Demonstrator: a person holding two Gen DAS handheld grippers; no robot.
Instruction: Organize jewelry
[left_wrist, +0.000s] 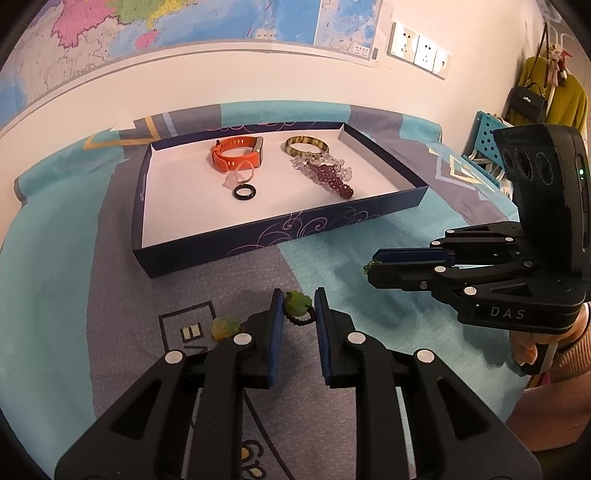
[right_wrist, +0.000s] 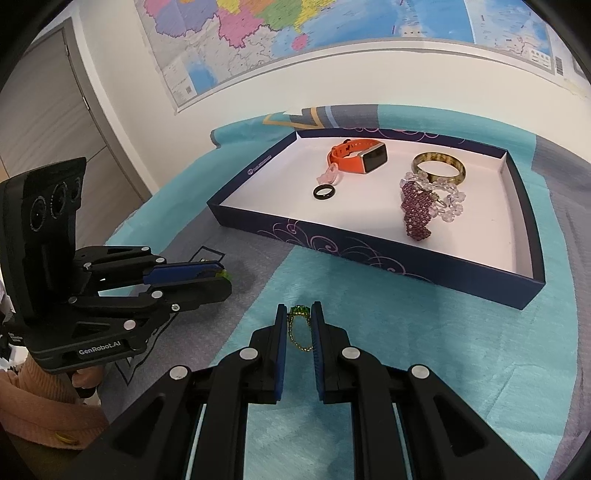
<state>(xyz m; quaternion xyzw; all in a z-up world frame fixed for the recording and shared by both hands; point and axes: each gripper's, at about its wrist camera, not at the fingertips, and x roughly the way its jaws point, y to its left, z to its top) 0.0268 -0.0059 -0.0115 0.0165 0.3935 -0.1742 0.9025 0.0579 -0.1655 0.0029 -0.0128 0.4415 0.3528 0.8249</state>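
Two tools gripping jewelry in front of the box

Two tools are hovering over the teal and grey cloth (left_wrist: 332, 266), near the front wall of the blue box (left_wrist: 280, 236). Left tool (left_wrist: 298, 301) is nearly closed and is pinching a dark bead bracelet (left_wrist: 300, 318) with a green stone (left_wrist: 298, 301) between its pads; a second yellow-green stone (left_wrist: 223, 328) is sitting just outside its left finger. Right tool (right_wrist: 300, 314) is nearly closed too, clamping a small green ring (right_wrist: 298, 311), with a thin gold chain (right_wrist: 301, 343) hanging down between its fingers.

Inside the box, on the white floor: an orange watch (right_wrist: 356, 157) is lying toward the back, a clear pink ring (right_wrist: 330, 175) is touching its strap, and a black ring (right_wrist: 324, 192) is resting just in front of that. Toward the other side, a brown bangle (right_wrist: 439, 168) is sitting at the back, with a clear bead bracelet (right_wrist: 448, 201) and a purple bead band (right_wrist: 417, 212) overlapping just in front of it. A sleeve (right_wrist: 33, 402) is showing at the edge behind the left tool.
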